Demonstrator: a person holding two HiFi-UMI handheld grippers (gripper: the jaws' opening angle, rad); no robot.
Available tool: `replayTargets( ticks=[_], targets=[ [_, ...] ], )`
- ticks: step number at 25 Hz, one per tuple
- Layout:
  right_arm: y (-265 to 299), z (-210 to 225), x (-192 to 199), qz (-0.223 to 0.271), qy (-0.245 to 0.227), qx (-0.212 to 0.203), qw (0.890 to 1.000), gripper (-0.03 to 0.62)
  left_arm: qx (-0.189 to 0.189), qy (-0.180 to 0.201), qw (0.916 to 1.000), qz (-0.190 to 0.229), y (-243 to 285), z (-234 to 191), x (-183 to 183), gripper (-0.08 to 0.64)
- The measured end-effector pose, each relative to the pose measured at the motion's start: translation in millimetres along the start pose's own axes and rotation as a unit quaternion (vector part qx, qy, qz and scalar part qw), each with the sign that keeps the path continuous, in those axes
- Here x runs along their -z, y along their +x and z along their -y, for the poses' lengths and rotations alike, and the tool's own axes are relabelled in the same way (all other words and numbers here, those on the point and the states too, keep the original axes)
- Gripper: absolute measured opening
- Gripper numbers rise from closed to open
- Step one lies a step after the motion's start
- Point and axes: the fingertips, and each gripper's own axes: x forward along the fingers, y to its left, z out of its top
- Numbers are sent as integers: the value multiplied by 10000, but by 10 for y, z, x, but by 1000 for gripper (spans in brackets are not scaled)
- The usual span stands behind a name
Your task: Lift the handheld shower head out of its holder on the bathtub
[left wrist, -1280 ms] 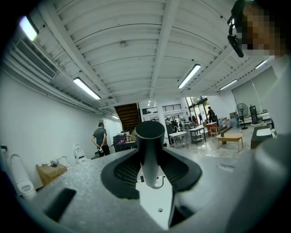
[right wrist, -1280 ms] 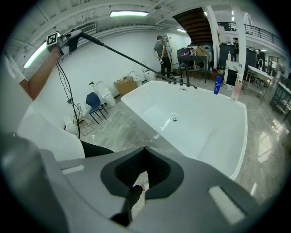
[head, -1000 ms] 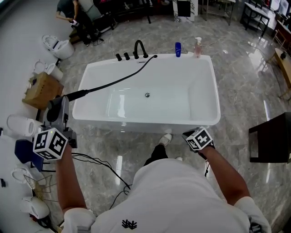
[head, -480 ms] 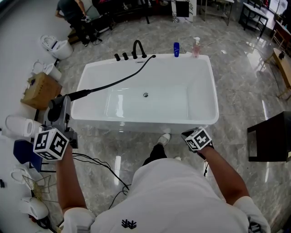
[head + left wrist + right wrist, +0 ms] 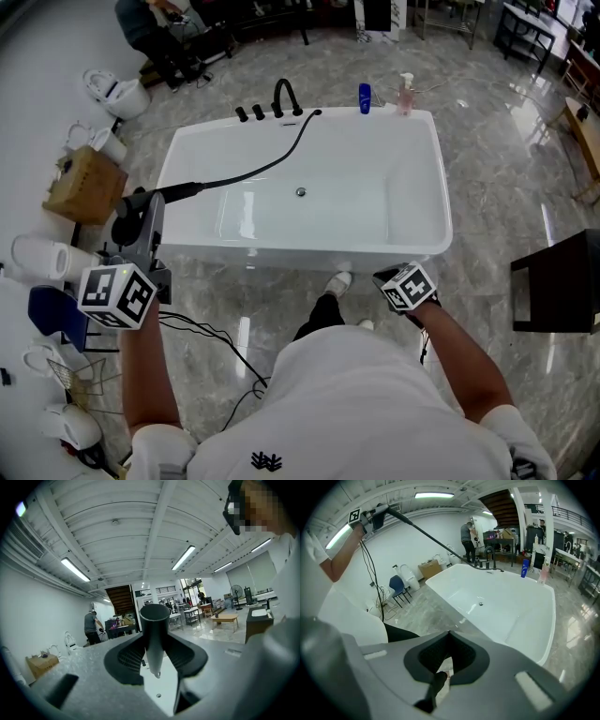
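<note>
Head view, shower head (image 5: pixel 176 192): a black wand, out of its holder, held up past the bathtub's left end and above the floor, lying roughly level with its hose end toward the tub.
Left gripper view, shower head (image 5: pixel 153 634): a dark round shaft that stands straight up between the jaws.
Left gripper (image 5: pixel 142 208): jaws clamped on the shower head, with a ribbed black pad against each side of it. Its marker cube faces up toward the head camera.
Hose (image 5: pixel 253 169): black, running in a slack curve from the wand over the tub's left rim and basin to the far rim, just beside the faucet.
Faucet (image 5: pixel 286 98): a black arched spout with small black knobs in a row to its left on the far rim. Which fitting is the holder cannot be made out.
Bathtub (image 5: pixel 441 178): white, rectangular with rounded corners, standing free on the floor.
Drain (image 5: pixel 301 192): in the middle of the basin.
Bottles: a blue bottle (image 5: pixel 364 98) and a clear pump bottle (image 5: pixel 406 94) stand upright on the far rim, right of the faucet and near each other.
Right gripper (image 5: pixel 447 665): jaws drawn together with nothing between them. It is held low by the tub's near side, angled down at the floor, well apart from the wand.
Floor (image 5: pixel 506 169): glossy grey stone.
Cables (image 5: pixel 202 333): black, trailing under the left arm.
Left of the tub: a cardboard box (image 5: pixel 86 186), white ceramic fixtures (image 5: pixel 47 258) and a blue chair (image 5: pixel 52 314).
Background: a person (image 5: pixel 155 28) beyond the tub's far left corner.
</note>
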Motion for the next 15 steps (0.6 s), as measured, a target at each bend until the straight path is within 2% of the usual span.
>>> replayTargets(
  ticks=[5,15],
  targets=[
    [29,51,68,52,28,-40,10000,12,228,98,9997,-55,151,283,54,141],
    [10,77,90,162,156,-37,9997,11,472,198,9986,-144,326,489,40,141]
  ],
)
